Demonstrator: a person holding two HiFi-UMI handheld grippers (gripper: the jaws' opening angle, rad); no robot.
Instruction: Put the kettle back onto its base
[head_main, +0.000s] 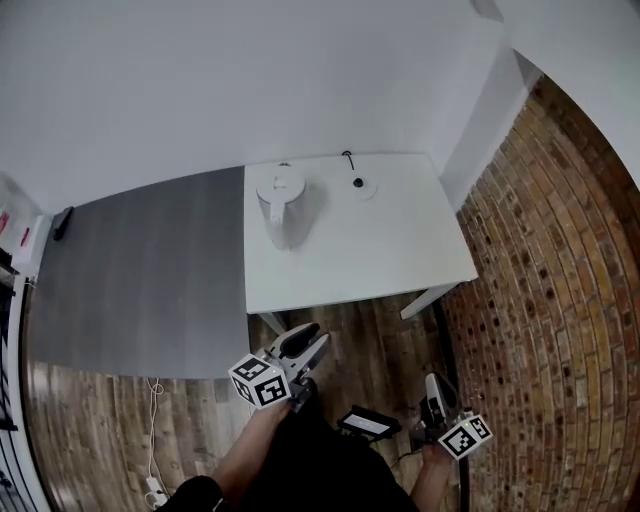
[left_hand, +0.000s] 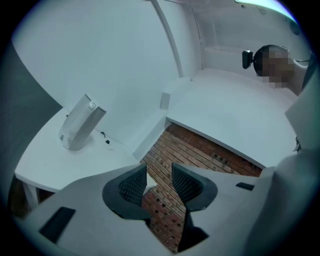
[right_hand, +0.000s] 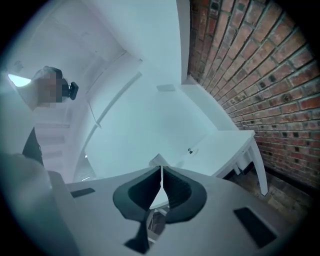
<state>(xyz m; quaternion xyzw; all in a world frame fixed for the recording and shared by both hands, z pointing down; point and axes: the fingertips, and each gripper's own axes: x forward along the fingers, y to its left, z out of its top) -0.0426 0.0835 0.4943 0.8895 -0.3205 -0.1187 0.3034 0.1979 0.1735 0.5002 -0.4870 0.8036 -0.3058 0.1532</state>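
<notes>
Gaping left claw (left_hand: 159, 171), kettle (left_hand: 80, 126) beyond

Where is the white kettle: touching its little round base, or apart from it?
Apart. The head view shows the kettle standing on the table left of the base, with a strip of bare tabletop between them.

We see a square white counter (head_main: 370, 250) on slim white legs, set against a plain white wall (head_main: 250, 80), with a red brick wall (head_main: 560, 250) to its right. To its left lies smooth grey flooring (head_main: 140, 270). Nearer us run brown wooden floorboards (head_main: 90, 440).
</notes>
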